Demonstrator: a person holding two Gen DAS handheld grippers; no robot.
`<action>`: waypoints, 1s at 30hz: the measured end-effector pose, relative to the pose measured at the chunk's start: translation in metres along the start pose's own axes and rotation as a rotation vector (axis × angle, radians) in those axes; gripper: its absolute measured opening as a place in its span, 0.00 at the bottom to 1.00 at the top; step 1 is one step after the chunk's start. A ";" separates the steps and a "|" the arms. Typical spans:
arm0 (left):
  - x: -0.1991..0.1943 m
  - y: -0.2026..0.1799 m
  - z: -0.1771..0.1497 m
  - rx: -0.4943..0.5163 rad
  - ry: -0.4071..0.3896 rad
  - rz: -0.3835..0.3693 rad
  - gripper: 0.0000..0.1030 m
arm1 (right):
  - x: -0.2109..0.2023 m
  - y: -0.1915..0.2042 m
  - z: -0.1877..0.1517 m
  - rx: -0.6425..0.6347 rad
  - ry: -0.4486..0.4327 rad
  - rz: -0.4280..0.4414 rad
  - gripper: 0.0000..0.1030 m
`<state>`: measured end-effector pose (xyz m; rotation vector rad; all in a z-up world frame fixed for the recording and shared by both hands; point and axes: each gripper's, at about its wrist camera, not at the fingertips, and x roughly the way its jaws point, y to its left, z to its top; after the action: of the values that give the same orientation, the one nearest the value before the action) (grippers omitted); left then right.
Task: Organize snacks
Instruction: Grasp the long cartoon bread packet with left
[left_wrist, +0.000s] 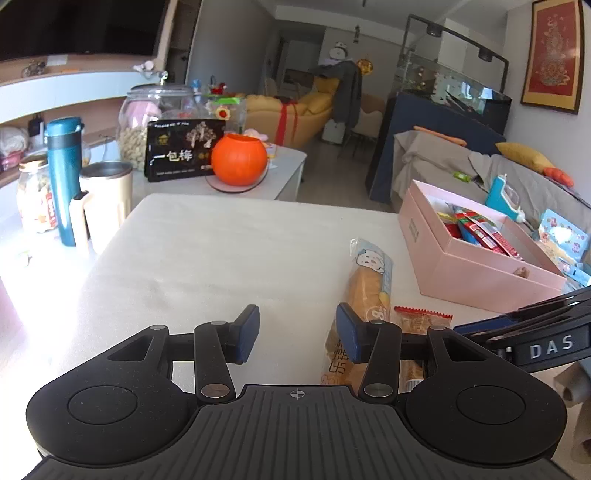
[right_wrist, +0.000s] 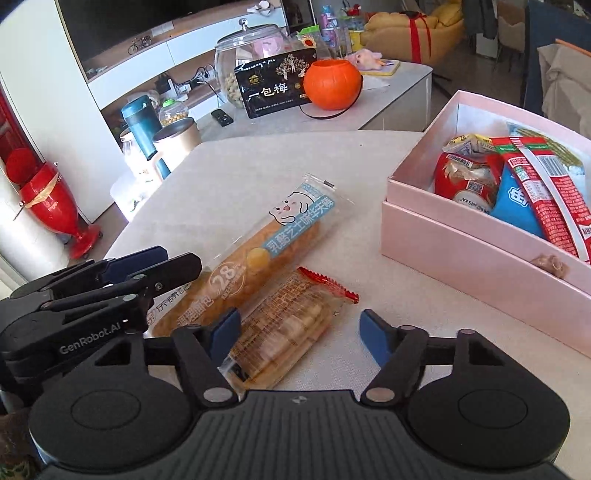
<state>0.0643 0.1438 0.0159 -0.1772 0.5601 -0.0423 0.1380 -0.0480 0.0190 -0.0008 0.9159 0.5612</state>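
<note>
A pink box (right_wrist: 461, 236) of snacks is sitting at the table's (left_wrist: 221, 258) right edge. The bread packet (right_wrist: 273, 236) and biscuit packet (right_wrist: 291, 328) are lying near its front edge. The left gripper (left_wrist: 297, 330) and right gripper (right_wrist: 299, 332) are hovering spread, pinching nothing.

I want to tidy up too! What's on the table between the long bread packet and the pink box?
Just the red-edged biscuit packet, seen best in the right wrist view.

Pink box (right_wrist: 461, 240); orange pumpkin pot (left_wrist: 239, 158); blue-printed bread wrapper (right_wrist: 273, 236); red-edged biscuit pack (right_wrist: 295, 317).
</note>
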 end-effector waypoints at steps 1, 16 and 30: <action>0.000 0.000 0.000 0.002 0.000 -0.001 0.49 | -0.005 -0.004 -0.003 0.005 -0.001 0.010 0.52; 0.010 -0.036 0.012 0.114 0.057 -0.077 0.50 | -0.062 -0.082 -0.047 0.106 -0.125 -0.120 0.54; 0.058 -0.078 0.024 0.245 0.232 0.043 0.38 | -0.049 -0.087 -0.062 0.136 -0.238 -0.106 0.78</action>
<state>0.1269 0.0654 0.0191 0.0801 0.7840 -0.0901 0.1084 -0.1600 -0.0024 0.1372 0.7155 0.3896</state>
